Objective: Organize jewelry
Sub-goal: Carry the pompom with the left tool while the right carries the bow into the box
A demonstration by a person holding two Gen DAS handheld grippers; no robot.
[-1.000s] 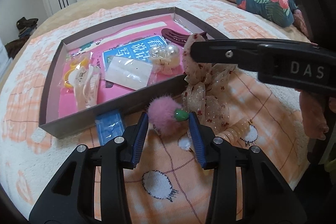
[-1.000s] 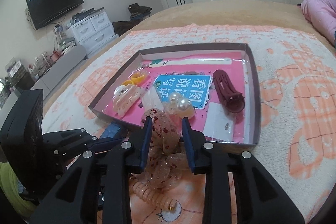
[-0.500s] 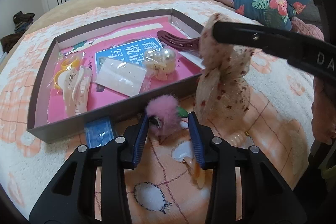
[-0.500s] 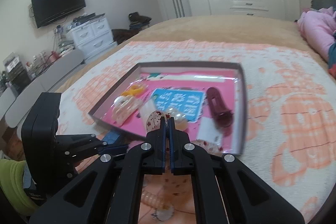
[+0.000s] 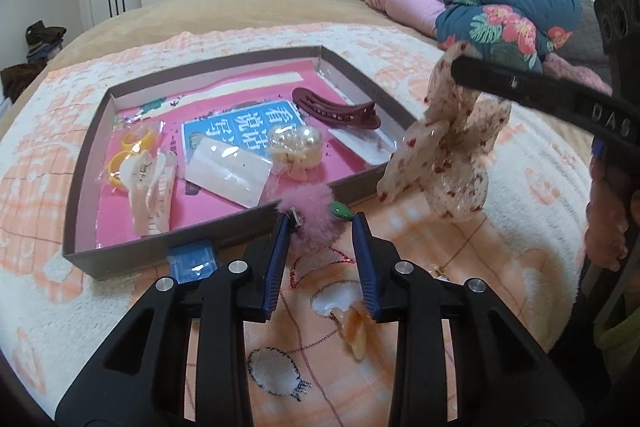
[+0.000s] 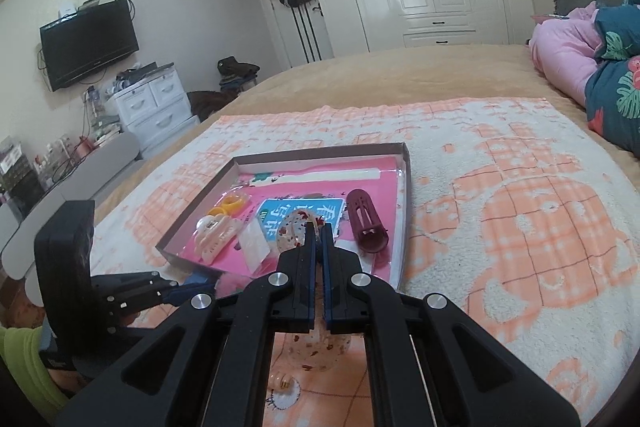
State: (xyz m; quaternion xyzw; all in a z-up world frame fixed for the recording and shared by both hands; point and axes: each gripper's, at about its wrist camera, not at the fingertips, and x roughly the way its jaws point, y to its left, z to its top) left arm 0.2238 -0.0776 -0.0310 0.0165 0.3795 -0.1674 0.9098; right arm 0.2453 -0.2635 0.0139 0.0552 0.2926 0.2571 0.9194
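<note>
Sorting is partly done, I judge. Left wrist view: the box (image 5: 352, 71) on the bed already holds a maroon clip (image 5: 334, 109), a pearl piece (image 5: 294, 147), yellow rings (image 5: 128, 151), a cream claw clip (image 5: 150, 187) and a clear packet (image 5: 228, 177). My left gripper (image 5: 320, 227) has been closing its jaws about the pink pompom clip (image 5: 314, 213), just outside the box's near wall; whether the pads press it yet I cannot tell. An orange clip (image 5: 354, 331) and a blue packet (image 5: 192, 261) lie on the blanket (image 5: 520, 187), unsorted. Right wrist view: my right gripper (image 6: 319, 231), jaws clenched on the floral scrunchie (image 6: 290, 233), holds it hanging near the box.
</note>
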